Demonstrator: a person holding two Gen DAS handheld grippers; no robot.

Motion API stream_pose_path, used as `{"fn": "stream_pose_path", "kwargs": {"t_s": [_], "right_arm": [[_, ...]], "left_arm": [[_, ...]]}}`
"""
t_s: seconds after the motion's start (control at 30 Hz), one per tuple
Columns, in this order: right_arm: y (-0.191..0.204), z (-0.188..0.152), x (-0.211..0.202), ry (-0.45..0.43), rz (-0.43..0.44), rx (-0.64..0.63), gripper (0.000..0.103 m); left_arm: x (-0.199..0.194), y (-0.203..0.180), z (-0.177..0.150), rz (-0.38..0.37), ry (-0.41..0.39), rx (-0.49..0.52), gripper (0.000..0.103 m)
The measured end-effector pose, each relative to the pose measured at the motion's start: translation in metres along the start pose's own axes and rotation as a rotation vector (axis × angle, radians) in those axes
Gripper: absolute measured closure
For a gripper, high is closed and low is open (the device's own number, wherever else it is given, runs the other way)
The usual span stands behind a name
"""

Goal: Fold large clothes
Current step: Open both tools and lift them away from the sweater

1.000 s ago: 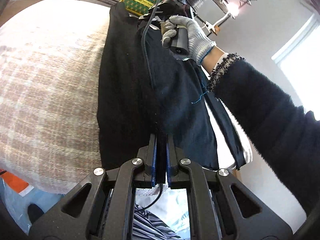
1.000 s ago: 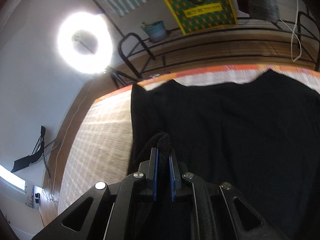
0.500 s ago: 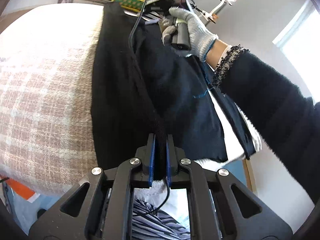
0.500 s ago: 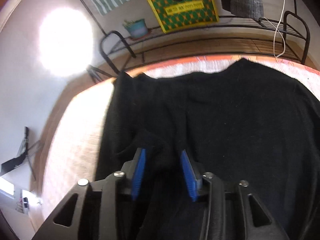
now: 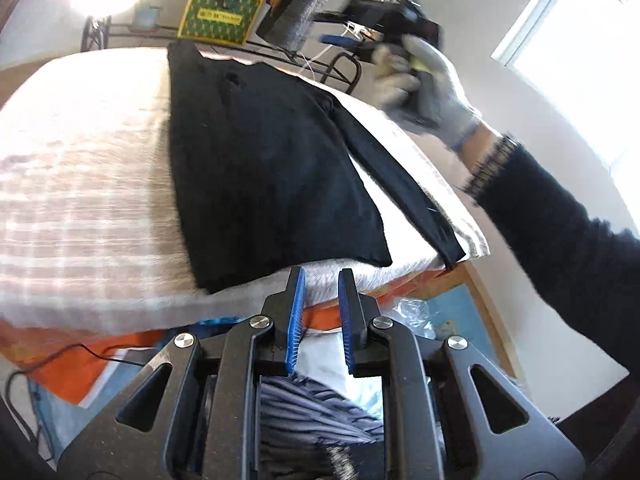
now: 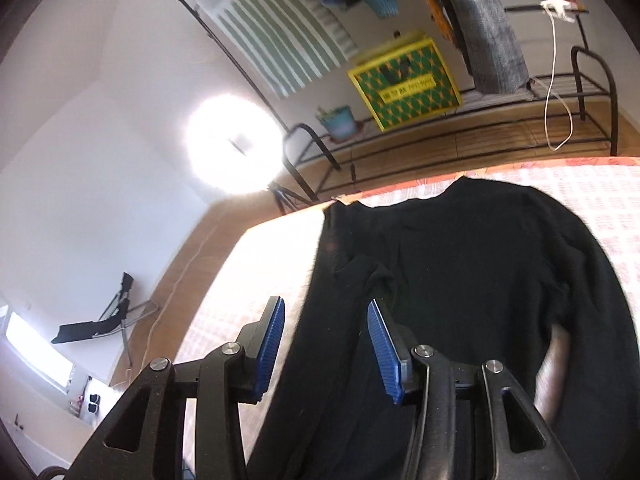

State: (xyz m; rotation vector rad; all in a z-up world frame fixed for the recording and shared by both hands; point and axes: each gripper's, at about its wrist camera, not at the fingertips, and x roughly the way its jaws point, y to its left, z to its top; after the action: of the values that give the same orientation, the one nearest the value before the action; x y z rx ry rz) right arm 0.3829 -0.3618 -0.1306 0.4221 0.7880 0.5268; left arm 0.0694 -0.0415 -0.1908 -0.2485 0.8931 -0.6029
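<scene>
A black long-sleeved garment (image 5: 264, 168) lies flat on a plaid blanket (image 5: 80, 200), with one side folded over and a sleeve (image 5: 400, 184) stretched along the right edge. My left gripper (image 5: 319, 276) is open and empty, just off the garment's near hem. My right gripper (image 6: 326, 308) is open and empty, above the garment (image 6: 460, 272) near its folded edge. In the left wrist view the right gripper (image 5: 372, 46) is blurred in a gloved hand (image 5: 432, 84) raised above the far end.
The blanket (image 6: 592, 196) covers a bed. A metal rack (image 6: 480, 128) with a green and yellow box (image 6: 404, 84) stands behind it, beside a bright ring light (image 6: 232, 148). Orange sheet, bags and cables (image 5: 80, 360) lie below the near edge.
Both grippers have let go of the garment and opened. The fold now lies flat on the blanket. The left gripper pulled back past the hem and the right hand rose.
</scene>
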Motion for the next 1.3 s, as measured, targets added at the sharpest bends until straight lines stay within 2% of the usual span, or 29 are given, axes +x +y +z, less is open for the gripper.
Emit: {"fn": "stream_pose_path", "kwargs": {"t_s": [0.13, 0.33, 0.43, 0.5, 0.53, 0.57, 0.67, 0.77, 1.0, 1.17, 1.3], "right_arm": [[0.014, -0.020, -0.054, -0.056, -0.003, 0.005, 0.057], [0.038, -0.041, -0.123, -0.137, -0.045, -0.001, 0.056], [0.049, -0.054, -0.157, -0.190, -0.073, 0.001, 0.053], [0.053, -0.065, -0.178, -0.219, -0.101, -0.005, 0.046], [0.054, -0.075, -0.191, -0.236, -0.128, -0.008, 0.044], [0.055, -0.080, -0.197, -0.241, -0.144, -0.007, 0.044], [0.048, -0.103, -0.224, -0.241, -0.212, 0.014, 0.044], [0.037, -0.121, -0.252, -0.230, -0.297, 0.023, 0.044], [0.007, -0.152, -0.311, -0.221, -0.423, 0.048, 0.042], [-0.032, -0.180, -0.327, -0.175, -0.443, 0.116, 0.042], [-0.076, -0.205, -0.318, -0.107, -0.437, 0.185, 0.043]], "left_arm": [[-0.027, 0.006, 0.003, 0.041, -0.043, -0.004, 0.089], [-0.065, 0.013, 0.032, 0.105, -0.161, -0.002, 0.089], [-0.072, 0.017, 0.050, 0.115, -0.183, -0.001, 0.088], [-0.072, 0.021, 0.059, 0.122, -0.188, 0.001, 0.075], [-0.069, 0.021, 0.063, 0.119, -0.191, 0.004, 0.064], [-0.066, 0.020, 0.067, 0.112, -0.190, 0.009, 0.061], [-0.049, 0.012, 0.077, 0.082, -0.153, 0.030, 0.061], [-0.035, -0.004, 0.082, 0.065, -0.149, 0.049, 0.061], [-0.003, -0.052, 0.080, -0.019, -0.104, 0.110, 0.061], [0.031, -0.081, 0.079, -0.050, -0.041, 0.157, 0.061], [0.051, -0.093, 0.081, -0.061, -0.011, 0.150, 0.061]]}}
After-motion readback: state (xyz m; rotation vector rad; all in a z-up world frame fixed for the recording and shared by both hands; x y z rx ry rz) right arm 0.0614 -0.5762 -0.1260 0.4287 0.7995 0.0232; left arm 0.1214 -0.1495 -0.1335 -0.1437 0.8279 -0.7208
